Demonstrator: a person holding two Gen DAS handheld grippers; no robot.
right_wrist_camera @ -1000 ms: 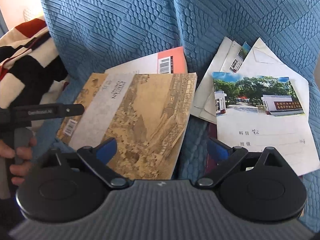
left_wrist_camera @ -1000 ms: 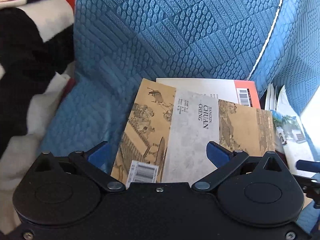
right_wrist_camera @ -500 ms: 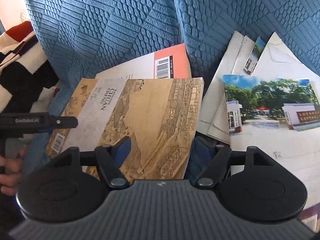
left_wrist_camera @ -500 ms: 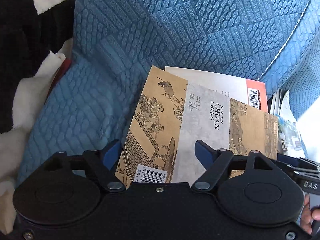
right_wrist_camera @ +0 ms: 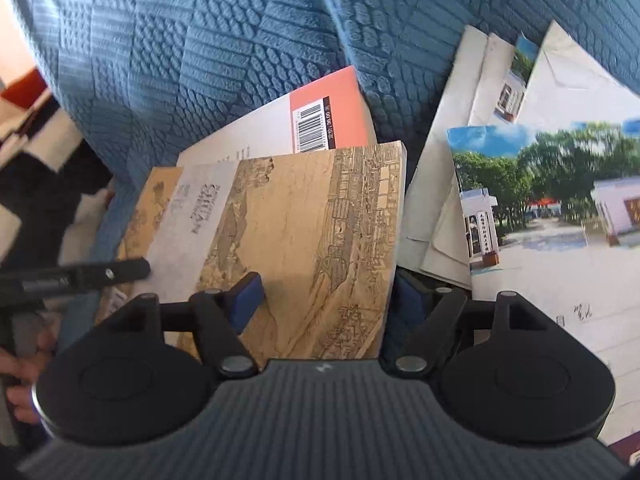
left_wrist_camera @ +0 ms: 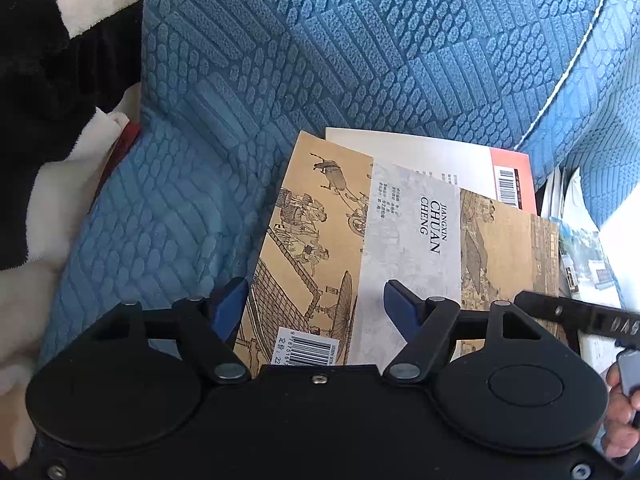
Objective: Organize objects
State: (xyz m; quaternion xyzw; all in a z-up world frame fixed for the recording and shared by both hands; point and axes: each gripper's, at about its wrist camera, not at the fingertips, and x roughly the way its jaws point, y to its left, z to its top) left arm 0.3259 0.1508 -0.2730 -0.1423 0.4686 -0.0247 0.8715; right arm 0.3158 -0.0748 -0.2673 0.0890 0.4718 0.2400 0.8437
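Note:
A tan book printed with an old painting and a grey title band lies flat on the blue sofa seat, on top of a white and orange book. My left gripper straddles its left edge: one finger sits just off the edge and the other over the grey band, with the jaws closing. In the right wrist view the tan book has my right gripper across its right edge. One finger rests over the cover and the other beside the edge, with the jaws opening slightly. Neither pair of pads visibly presses.
Notebooks with a school photo and several white envelopes lie fanned out to the right of the books. The quilted blue sofa back rises behind them. A black, white and red blanket lies at the left. A person's hand holds each handle.
Both grippers' jaws have narrowed from wide open. The right gripper has moved left and down onto the tan book's right edge. The left gripper has edged in over its left edge.

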